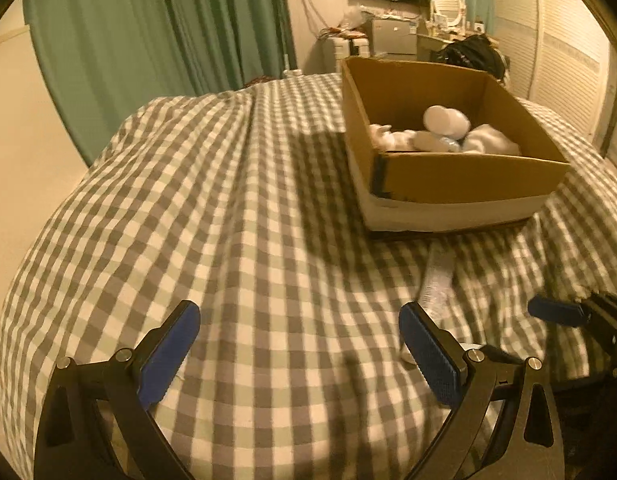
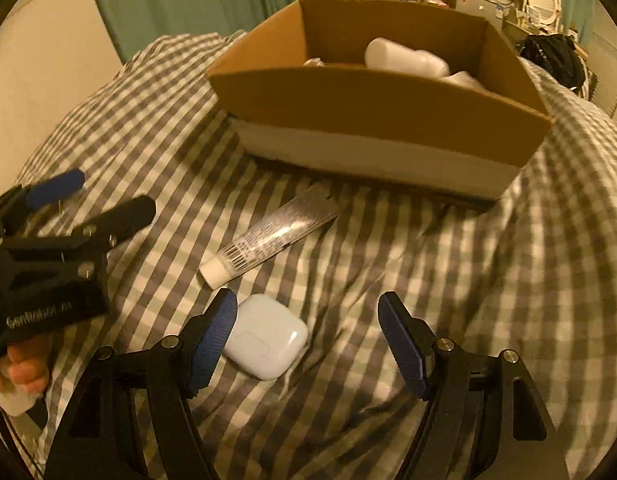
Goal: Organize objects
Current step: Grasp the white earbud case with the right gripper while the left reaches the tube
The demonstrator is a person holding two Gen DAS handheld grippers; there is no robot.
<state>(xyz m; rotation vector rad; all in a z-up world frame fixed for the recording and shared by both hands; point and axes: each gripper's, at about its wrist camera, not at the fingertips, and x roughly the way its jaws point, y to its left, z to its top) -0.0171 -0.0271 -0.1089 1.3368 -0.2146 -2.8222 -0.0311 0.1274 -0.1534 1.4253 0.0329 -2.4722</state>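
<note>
**Earbud case waits inside the right claw's spread, tube lies just ahead**

While the cardboard box (image 2: 372,120) already holds several white items, two things lie loose on the checked bedspread (image 2: 488,280): a white earbud case (image 2: 266,340) and a clear tube (image 2: 272,236) with a white cap.

The right gripper (image 2: 308,344) hangs released, its blue pads wide apart. The case sits just inside its left pad, touching or nearly touching it, well off from the right pad. The tube lies ahead of the claw's tips, slanted, cap end nearest the claw, far end close to the box's front wall.

The case looks small, light, hard-shelled and glossy, so it is likely slippery; a squeeze across its two flat faces or its shorter width, centred between the pads, should hold best. The soft bedding beneath will give, so pressing down may sink it.

The tube appears light and somewhat pliant; gripping mid-body across its width seems safer than at the cap.

The left gripper (image 1: 300,344) is likewise released, pads spread over bare bedspread, with the box ahead and to its right.
</note>
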